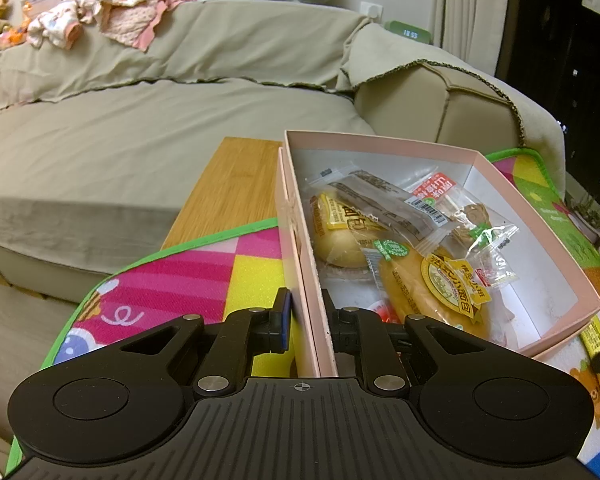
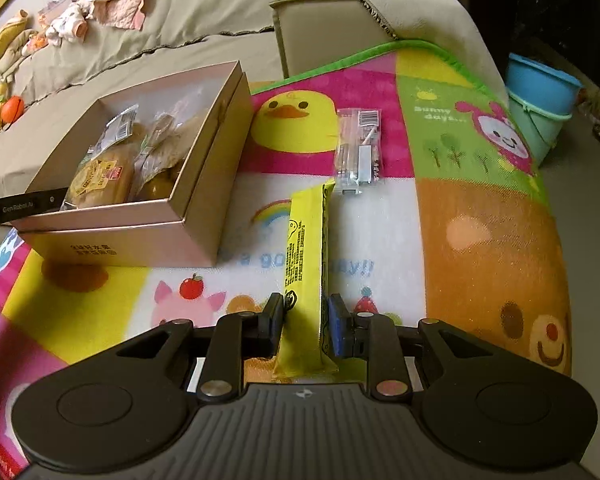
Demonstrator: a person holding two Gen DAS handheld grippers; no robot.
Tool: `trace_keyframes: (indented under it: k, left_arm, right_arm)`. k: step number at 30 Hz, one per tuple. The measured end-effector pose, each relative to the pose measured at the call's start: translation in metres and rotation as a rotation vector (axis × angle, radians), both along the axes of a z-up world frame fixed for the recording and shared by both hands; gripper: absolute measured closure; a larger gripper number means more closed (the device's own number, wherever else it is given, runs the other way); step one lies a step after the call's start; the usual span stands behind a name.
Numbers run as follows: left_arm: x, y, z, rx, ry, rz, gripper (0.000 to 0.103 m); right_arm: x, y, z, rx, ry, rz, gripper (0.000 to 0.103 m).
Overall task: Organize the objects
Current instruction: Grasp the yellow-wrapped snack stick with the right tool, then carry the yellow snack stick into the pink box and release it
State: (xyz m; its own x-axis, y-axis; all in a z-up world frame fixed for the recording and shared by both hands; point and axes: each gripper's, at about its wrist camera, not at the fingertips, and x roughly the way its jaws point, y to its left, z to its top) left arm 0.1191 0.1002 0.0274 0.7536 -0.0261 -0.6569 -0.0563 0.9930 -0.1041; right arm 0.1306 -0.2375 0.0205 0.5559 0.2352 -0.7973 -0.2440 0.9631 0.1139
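Observation:
A pink cardboard box (image 1: pixel 380 142) stands open on the colourful play mat (image 1: pixel 188 280) and holds wrapped bread buns (image 1: pixel 432 288) and small sweets packets. My left gripper (image 1: pixel 304 304) is shut on the box's near left wall, one finger outside and one inside. In the right wrist view the same box (image 2: pixel 204 216) is at the left. My right gripper (image 2: pixel 306 312) is shut on the near end of a long yellow snack packet (image 2: pixel 304 248), which points away over the mat. Beyond it lies a clear packet (image 2: pixel 358 148) with a small sweet inside.
The mat (image 2: pixel 480 200) covers a low wooden table (image 1: pixel 228 184) in front of a beige sofa (image 1: pixel 140 140) with clothes (image 1: pixel 112 16) on its back. Stacked blue and green buckets (image 2: pixel 540 96) stand on the floor at the far right.

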Motion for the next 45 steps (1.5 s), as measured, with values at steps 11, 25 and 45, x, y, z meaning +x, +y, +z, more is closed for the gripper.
trace_keyframes:
  k: [11,25,45]
  left_arm:
    - [0.000,0.000,0.000,0.000,-0.001,0.001,0.087]
    - [-0.003,0.002,0.001,-0.006,-0.005,0.000,0.087]
    - [-0.003,0.003,0.002,-0.023,-0.007,-0.009,0.085]
  right_arm:
    - [0.017,0.024,-0.001,-0.089,-0.061,0.051,0.079]
    - [-0.036,0.005,0.107,0.000,-0.216,0.050,0.079]
    - [0.050,0.086,0.105,0.104,-0.211,0.073,0.079]
